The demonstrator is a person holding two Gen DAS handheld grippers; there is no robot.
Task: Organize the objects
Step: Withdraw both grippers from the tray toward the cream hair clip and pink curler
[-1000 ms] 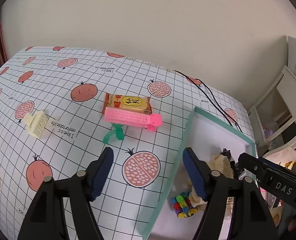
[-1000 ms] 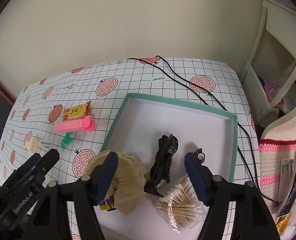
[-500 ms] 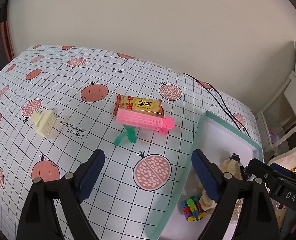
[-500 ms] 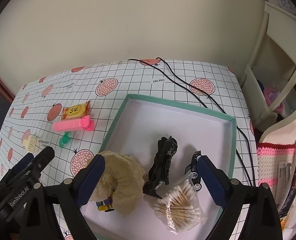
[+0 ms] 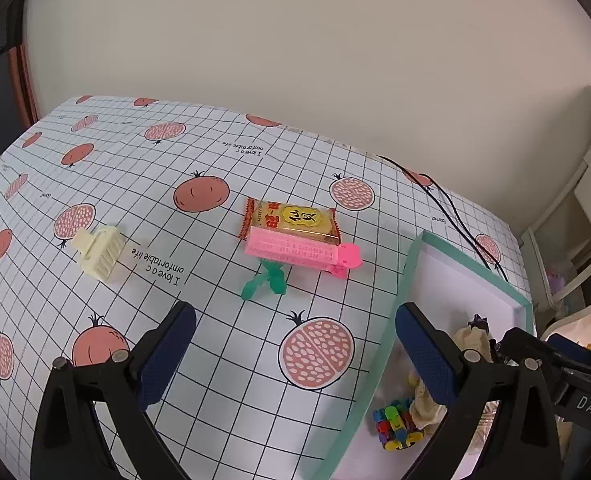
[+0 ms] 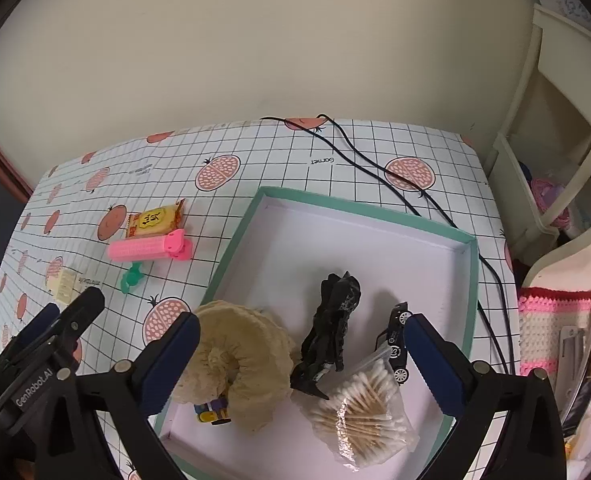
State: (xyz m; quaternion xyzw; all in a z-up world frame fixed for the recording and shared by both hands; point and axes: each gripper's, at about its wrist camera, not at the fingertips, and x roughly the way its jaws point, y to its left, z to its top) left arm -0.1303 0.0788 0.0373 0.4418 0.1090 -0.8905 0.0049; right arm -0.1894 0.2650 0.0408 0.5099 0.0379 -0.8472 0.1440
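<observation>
Hovering over the counter (image 5: 223,392) with its grid and pomegranate print, the left claw (image 5: 295,344) has its blue pads wide apart and holds nothing. The right claw (image 6: 299,356) is also spread and empty, above the shallow teal-rimmed white box (image 6: 359,216). Nearest in this box lie a clear bag of cotton swabs (image 6: 363,408), a beige knitted hat (image 6: 243,364), a crumpled black item (image 6: 331,332) and a small black toy car (image 6: 396,344). Farther out on the counter are a green plastic clip (image 5: 265,280), a long pink sealing clip (image 5: 299,252) touching a yellow snack packet (image 5: 291,220), and a cream hair claw clip (image 5: 99,252) well apart to the left.
</observation>
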